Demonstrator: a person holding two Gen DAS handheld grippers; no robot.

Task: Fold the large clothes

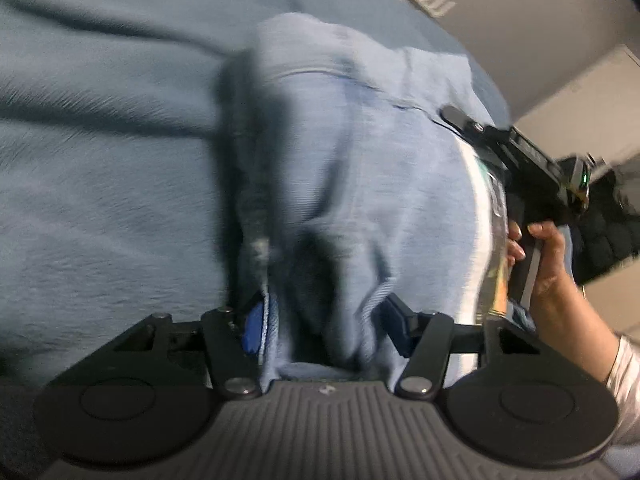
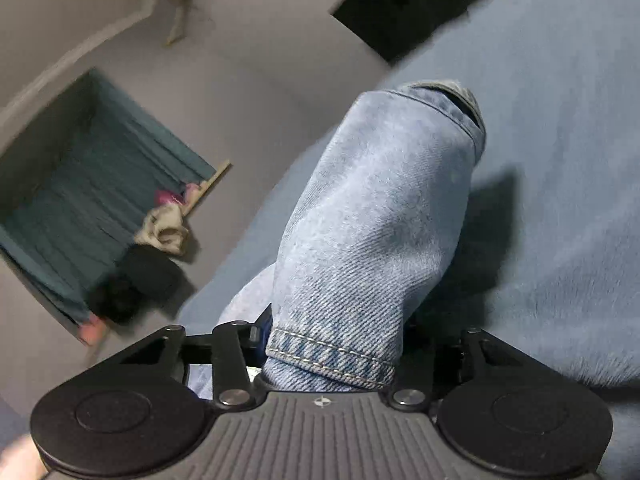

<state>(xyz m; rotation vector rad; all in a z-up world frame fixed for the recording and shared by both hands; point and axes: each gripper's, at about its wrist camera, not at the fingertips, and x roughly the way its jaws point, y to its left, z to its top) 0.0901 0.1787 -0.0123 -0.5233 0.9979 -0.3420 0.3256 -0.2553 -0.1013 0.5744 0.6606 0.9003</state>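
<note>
My left tongs (image 1: 320,320) are clenched on a bunched fold of the pale denim jeans (image 1: 360,160), and my right tongs (image 2: 332,344) grip a stitched hem of the same jeans (image 2: 380,220) — both pairs bite fabric. The jeans hang between the two grips, lifted above the blue bed (image 1: 100,180), with the loose end drooping toward the blanket. Seen from the left wrist, my right hand (image 1: 548,256) and its tool sit just beside the jeans' far edge, at the bed's side.

I judge this to be the carry of a fold: bringing one end over onto the rest. To do it well, I should keep both grips level and apart so the cloth between them stays taut, then lower the hanging part onto the bed first — letting it lie flat before I lay the held edge over it. The left wrist view is blurred, so slowing down would help keep edges aligned.
</note>
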